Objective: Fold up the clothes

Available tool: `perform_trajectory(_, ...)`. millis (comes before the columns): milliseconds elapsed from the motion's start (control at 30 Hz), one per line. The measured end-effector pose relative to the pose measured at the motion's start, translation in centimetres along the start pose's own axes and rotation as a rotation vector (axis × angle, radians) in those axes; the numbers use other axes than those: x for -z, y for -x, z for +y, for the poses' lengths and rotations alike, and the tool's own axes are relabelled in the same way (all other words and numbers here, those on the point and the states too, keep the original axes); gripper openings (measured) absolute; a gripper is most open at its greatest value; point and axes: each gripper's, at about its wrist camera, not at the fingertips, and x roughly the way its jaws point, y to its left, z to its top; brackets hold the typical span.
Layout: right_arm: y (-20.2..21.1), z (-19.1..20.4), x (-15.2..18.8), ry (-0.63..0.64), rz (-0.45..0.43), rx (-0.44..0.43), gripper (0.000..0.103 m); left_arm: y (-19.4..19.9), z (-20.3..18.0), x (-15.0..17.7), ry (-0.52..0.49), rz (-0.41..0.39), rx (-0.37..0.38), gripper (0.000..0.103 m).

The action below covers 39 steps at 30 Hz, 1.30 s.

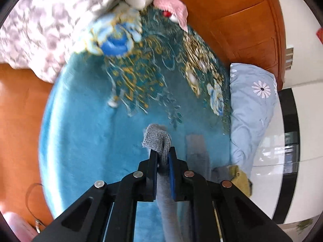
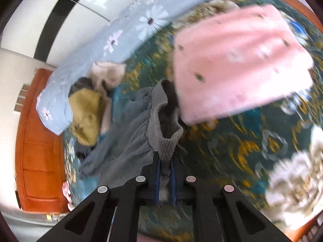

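A grey knit garment [image 2: 139, 129] with a ribbed hem is held by both grippers above the bed. My left gripper [image 1: 162, 151] is shut on a ribbed grey edge [image 1: 156, 140] of it; the cloth hangs down between the jaws. My right gripper [image 2: 166, 159] is shut on another ribbed edge [image 2: 167, 143], and the rest of the garment trails away to the left over the teal bed cover [image 2: 232, 151]. The views are blurred by motion.
A pink folded blanket [image 2: 240, 60] lies ahead of the right gripper. A pile of clothes, olive [image 2: 86, 113] and beige, sits by a blue daisy pillow [image 1: 250, 104]. A floral quilt [image 1: 40, 26] and wooden headboard [image 1: 242, 24] lie beyond.
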Motion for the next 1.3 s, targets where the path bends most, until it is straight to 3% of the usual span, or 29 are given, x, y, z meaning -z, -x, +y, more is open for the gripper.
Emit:
perform_trajectory(167, -0.6, -1.5, 1.5, -0.05, 0.041, -0.021, 0.01, 0.5, 0.0, 0.1, -0.016, 0.034, -0.057, 0.01)
perform_trajectory(267, -1.1, -0.2, 0.4, -0.045, 0.033, -0.041, 0.01, 0.0, -2.6, 0.0, -0.07, 0.035, -0.101, 0.01)
perform_trajectory(433, -1.8, 1.1, -2.3, -0.099, 0.034, -0.072, 0.01, -2.1, -6.0, -0.8, -0.06, 0.088, -0.199, 0.01)
perform_trajectory(567, -3.0, 1.9, -4.8, -0.12, 0.051, -0.073, 0.01, -5.0, -9.8, -1.1, -0.085, 0.133, -0.254, 0.01)
perform_trajectory(933, -7.4, 1.4, -9.8, -0.233, 0.08, -0.036, 0.01, -15.3, -19.6, -0.5, -0.171, 0.235, -0.306, 0.01)
perform_trajectory(1033, -8.4, 1.3, -10.6, -0.254, 0.078, -0.03, 0.01, -17.9, -21.0, -0.5, -0.202, 0.268, -0.29, 0.01)
perform_trajectory(1167, -9.7, 1.3, -11.2, -0.261, 0.073, -0.023, 0.014, -20.5, -21.8, -0.2, -0.288, 0.316, -0.189, 0.015)
perform_trajectory(1300, -10.1, 2.0, -11.4, -0.203, 0.021, -0.067, 0.019, -19.1, -20.5, -1.1, -0.368, 0.251, -0.106, 0.041)
